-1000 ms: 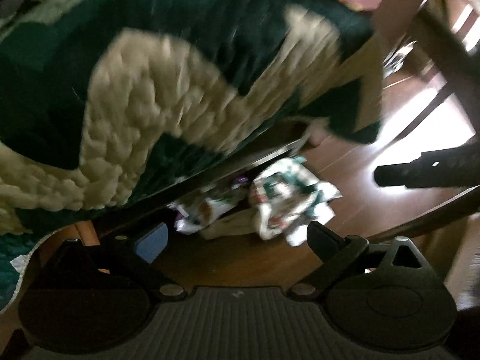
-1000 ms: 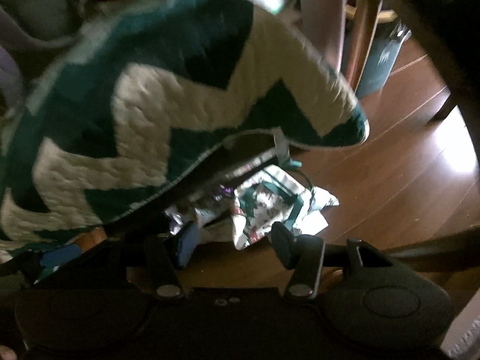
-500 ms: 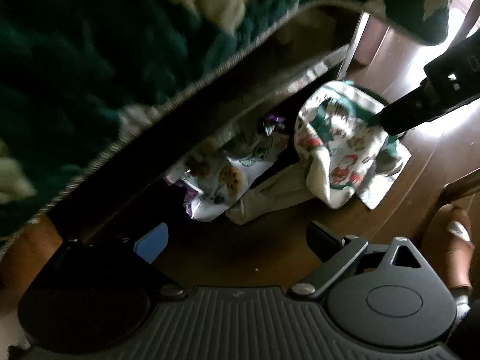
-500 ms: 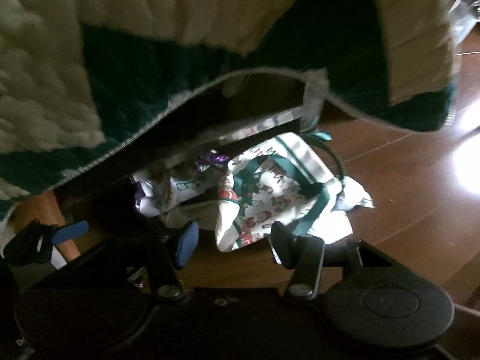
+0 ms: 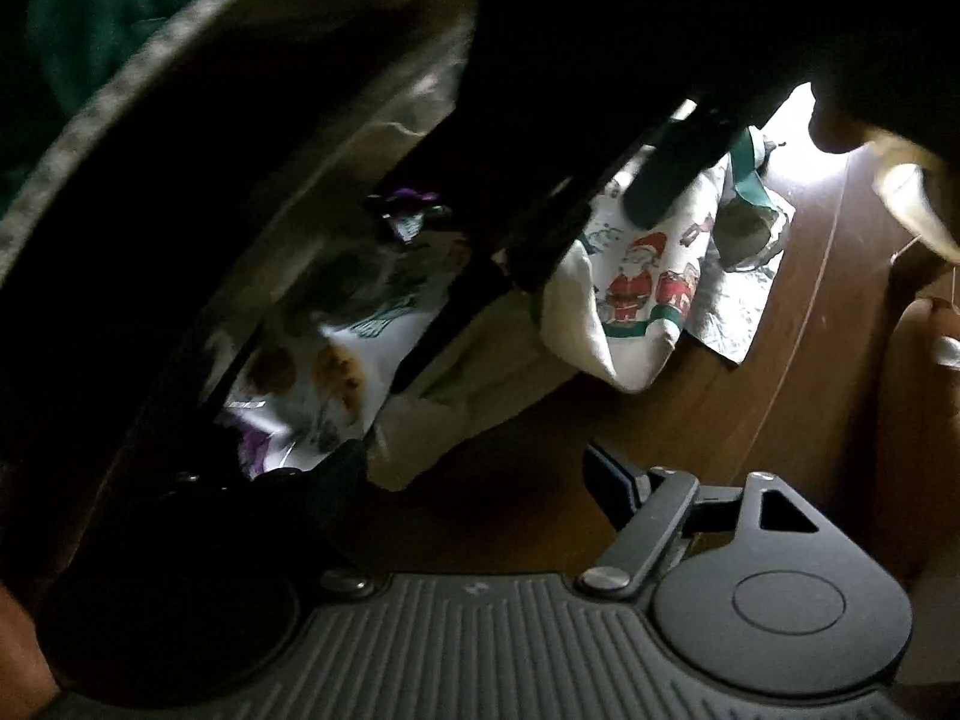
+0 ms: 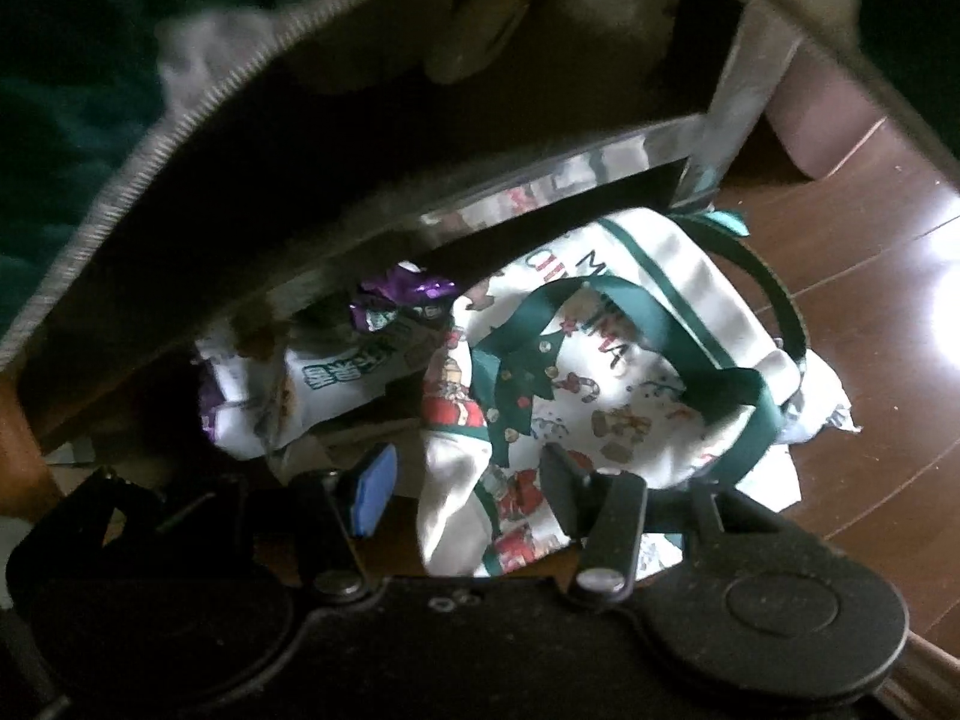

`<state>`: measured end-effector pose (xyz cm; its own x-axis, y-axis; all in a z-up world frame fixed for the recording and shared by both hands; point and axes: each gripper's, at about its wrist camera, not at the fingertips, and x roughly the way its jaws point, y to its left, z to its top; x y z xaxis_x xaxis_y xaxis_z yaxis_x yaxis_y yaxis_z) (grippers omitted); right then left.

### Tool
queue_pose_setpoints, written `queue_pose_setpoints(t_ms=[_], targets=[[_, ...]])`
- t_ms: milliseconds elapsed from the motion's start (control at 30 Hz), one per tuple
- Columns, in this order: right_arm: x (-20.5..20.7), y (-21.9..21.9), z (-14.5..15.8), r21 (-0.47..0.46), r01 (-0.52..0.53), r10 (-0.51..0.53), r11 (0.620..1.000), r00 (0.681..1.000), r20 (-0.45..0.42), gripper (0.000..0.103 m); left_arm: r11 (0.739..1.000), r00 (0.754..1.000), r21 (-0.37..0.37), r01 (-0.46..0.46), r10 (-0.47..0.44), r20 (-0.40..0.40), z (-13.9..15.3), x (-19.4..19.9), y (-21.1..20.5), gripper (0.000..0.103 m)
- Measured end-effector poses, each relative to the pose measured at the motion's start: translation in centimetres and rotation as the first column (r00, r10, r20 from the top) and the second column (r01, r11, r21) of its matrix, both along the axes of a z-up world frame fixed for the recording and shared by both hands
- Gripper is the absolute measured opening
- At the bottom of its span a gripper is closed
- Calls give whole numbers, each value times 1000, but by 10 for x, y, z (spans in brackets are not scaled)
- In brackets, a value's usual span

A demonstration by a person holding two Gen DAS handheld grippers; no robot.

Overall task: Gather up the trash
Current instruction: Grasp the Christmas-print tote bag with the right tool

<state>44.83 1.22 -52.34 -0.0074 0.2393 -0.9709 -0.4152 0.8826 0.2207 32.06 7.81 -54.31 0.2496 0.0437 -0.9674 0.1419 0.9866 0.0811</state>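
White cookie wrapper (image 6: pixel 282 396), lying flat, long axis left-right

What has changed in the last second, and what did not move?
Both grippers came down under the blanket, toward the floor pile. The right gripper now stands open around the Christmas bag; the left gripper is open near the cookie wrapper. Nothing is grasped. Bag and wrappers stayed put.

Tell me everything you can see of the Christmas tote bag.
The tote bag is white cloth with green straps and trim, printed with Santas, bears, candy canes and red lettering. It lies crumpled and slumped on the wooden floor, at the edge of the bed frame, beside a cookie wrapper. Its near end lies between the open fingers of the right gripper, not yet gripped.
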Motion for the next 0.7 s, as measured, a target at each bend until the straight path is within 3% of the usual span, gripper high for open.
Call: queue_pose_setpoints(t_ms=[167,300,333,400,633,700], targets=[[4,7,-15,-24,-3,3,1000,1000,6,50,994,994,36,105,-105,-2,-12,7,-11,66],[6,5,-23,-37,-17,17,999,1000,6,47,984,985,49,171,-171,2,-19,17,-18,66],[6,3,-25,-36,-19,19,999,1000,3,42,985,986,42,165,-165,-7,-21,21,-17,66],[6,1,-30,-28,-21,21,999,1000,-12,12,985,985,33,167,-166,-39,-28,28,-16,65],[0,-7,-29,-52,-38,38,998,999,2,10,977,976,23,214,-213,-54,-35,34,-18,65],[-3,-16,-25,-53,-8,8,999,1000,-2,9,983,978,-22,184,-185,-96,-39,33,-14,51]])
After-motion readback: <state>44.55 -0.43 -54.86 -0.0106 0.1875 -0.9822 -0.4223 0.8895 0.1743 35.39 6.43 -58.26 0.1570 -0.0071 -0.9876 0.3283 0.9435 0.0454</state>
